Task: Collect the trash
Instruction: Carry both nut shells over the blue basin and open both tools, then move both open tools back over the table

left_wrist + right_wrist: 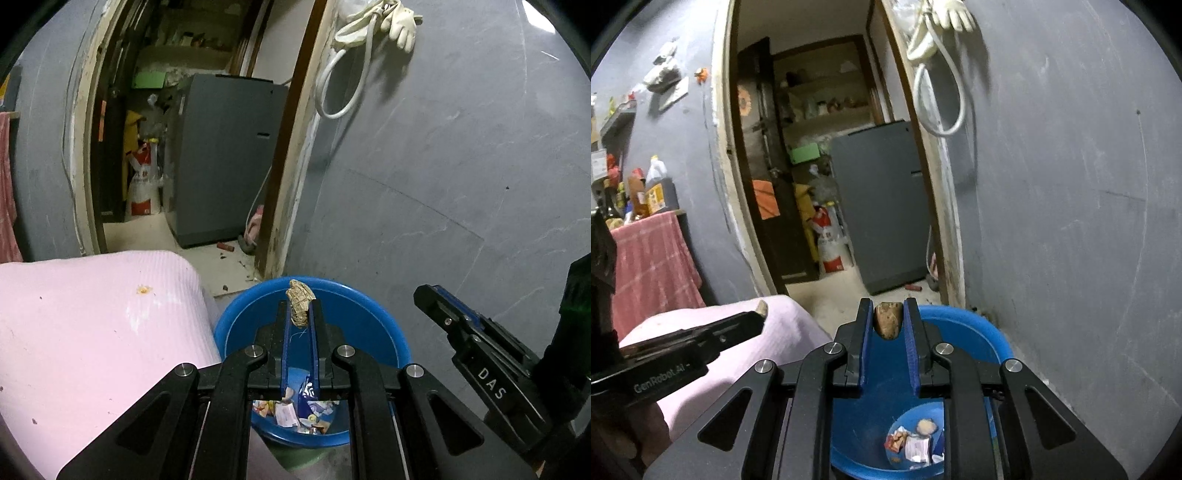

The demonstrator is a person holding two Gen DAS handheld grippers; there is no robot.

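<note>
While both grippers' fingers (317,314) clench crumpled brown scraps (300,302), wrappers litter the blue bin (369,321).

Grippers: two, the left gripper (300,310) and right gripper (888,317). Scraps: two, one pinched at each gripper's tips, the left scrap (300,302) and right scrap (887,319). Bin (369,314): one, blue, below both. Pink cloth (92,314): one, left of them. Glove (402,22): one, above.

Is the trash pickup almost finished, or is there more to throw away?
Done: wrappers already lie in the blue bin. In hand: the left gripper and right gripper each pinch a brown scrap over it. Left: dropping both in; an orange crumb sits on the pink cloth.
</note>
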